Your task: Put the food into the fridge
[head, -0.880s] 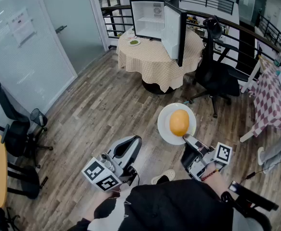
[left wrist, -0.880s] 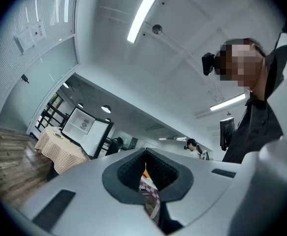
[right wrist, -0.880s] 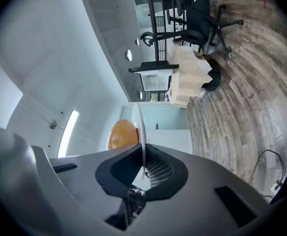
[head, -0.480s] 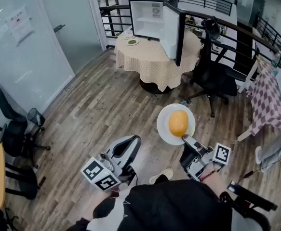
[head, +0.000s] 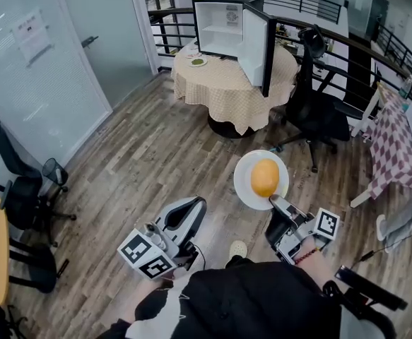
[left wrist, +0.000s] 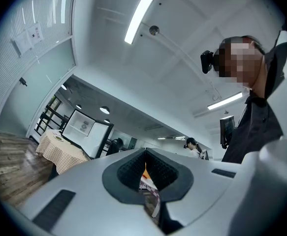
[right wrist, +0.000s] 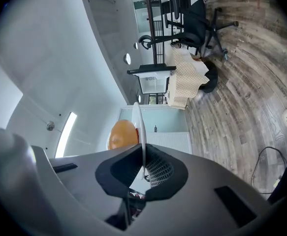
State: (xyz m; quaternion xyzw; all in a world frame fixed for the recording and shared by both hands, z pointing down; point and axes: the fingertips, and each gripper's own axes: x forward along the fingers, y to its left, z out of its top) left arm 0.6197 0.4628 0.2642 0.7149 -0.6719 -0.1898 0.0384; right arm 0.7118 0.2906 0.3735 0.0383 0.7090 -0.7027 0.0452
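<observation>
White china and a rounded orange piece of food (head: 264, 178) led the head view: the right gripper (head: 275, 203) was clamped on the near rim of a plate (head: 242, 182), with the food sitting on it just beyond the jaws. The left gripper (head: 197, 205) hung low to the right gripper's left, jaws together, carrying nothing. Well ahead of both, across the wooden floor (head: 156, 154), the fridge (head: 220, 23) stood on a table (head: 220, 94) draped in checked cloth, its door (head: 256, 44) swung wide and white shelves on show. A small dish (head: 197, 62) lay on the cloth to its left, and a black office chair (head: 319, 111) stood off to the right.

From the left gripper view, the pads met but for a thin slit and nothing sat between them; the open fridge (left wrist: 81, 127) showed far off, to the left of the jaws.

From the right gripper view, the plate (right wrist: 138, 127) ran edge-on between the pads, pinched tight, the food (right wrist: 122, 134) resting against its face just past the fingertips, with the fridge (right wrist: 155, 82) distant ahead.

The carry appeared to be the step in hand, with the loading not yet begun. The next move likely called for closing the gap to the table while keeping the plate level, since a grip on one rim would let the round food roll. The plate would then need steering past the open door and onto a shelf before the jaws let go
</observation>
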